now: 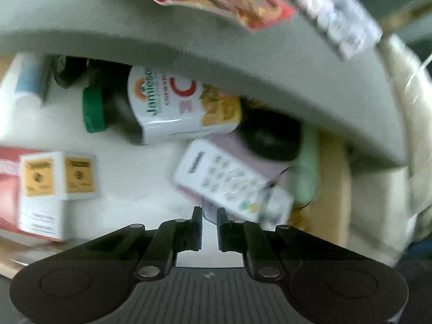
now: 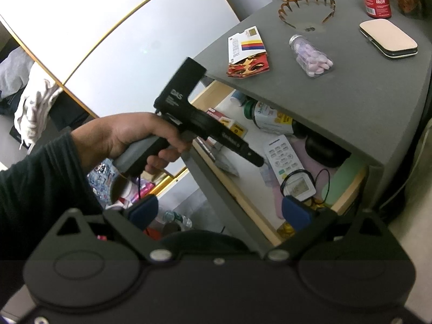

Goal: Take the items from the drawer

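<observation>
Black left gripper (image 1: 209, 216) fills the bottom of its own view, jaws drawn nearly together with only a thin gap and nothing visible between them; in the right view it hangs over the open drawer in the person's left hand (image 2: 140, 137). Just beyond its tips lies the white remote control with grey buttons (image 1: 232, 183), long axis slanting from upper left to lower right, logo end pointing away; motion blur smears its lower end. It rests on a pale pink flat item (image 1: 243, 148), partly hidden. The light wooden drawer (image 2: 348, 194) also holds a green-capped vitamin bottle (image 1: 172, 105) lying on its side, cap to the left, a white and yellow carton (image 1: 54, 186), and a dark rounded object (image 1: 272, 137) half under the grey cabinet top (image 2: 364, 94). On that top lie a clear vial of lilac tablets (image 2: 310, 55) and a brown hair comb band (image 2: 305, 5). Right gripper (image 2: 220, 210) stands wide open, empty, blue pads (image 2: 295, 212) well apart.
</observation>
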`<state>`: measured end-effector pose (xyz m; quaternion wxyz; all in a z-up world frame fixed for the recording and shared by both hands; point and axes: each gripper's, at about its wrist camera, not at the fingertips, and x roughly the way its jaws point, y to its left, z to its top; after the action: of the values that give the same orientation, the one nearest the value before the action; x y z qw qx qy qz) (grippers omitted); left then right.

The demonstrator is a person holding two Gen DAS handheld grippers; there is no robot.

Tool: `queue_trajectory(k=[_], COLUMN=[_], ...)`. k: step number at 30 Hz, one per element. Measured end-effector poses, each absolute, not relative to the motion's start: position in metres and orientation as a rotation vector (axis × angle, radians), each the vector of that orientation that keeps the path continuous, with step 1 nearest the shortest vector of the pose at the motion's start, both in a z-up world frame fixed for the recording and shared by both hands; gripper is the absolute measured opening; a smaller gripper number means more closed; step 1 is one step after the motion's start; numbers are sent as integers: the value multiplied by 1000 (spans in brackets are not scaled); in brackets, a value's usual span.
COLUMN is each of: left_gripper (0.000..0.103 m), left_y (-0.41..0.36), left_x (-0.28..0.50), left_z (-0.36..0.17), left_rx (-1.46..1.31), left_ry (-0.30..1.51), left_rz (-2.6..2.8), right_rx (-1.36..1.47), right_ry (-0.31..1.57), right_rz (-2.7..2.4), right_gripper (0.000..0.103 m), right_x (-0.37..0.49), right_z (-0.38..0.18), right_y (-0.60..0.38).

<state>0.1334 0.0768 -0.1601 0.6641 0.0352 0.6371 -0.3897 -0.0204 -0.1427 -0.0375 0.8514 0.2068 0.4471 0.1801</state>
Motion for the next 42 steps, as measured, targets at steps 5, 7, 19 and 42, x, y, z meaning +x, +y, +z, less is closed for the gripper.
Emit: queue_trajectory(k=[5,7,19,42], left_gripper=[9,9,77,74], left_y=[53,53,13,-46], left_x=[200,199,194,178], left_z=[-131,-134,-149,-185], left_rx=[-3,4,448,920], left_ry=[1450,1460,1329,1412], left_rz=[-879,-863,-899,-1059], right_rx=[437,436,443,461], right_ry=[942,941,939,951], right_rz=[378,379,380,378], right_gripper=[98,98,98,99], right_x=[-20,-20,-20,-19], right_z=[-38,-38,-38,-38], right_y=[-143,-143,-143,-146])
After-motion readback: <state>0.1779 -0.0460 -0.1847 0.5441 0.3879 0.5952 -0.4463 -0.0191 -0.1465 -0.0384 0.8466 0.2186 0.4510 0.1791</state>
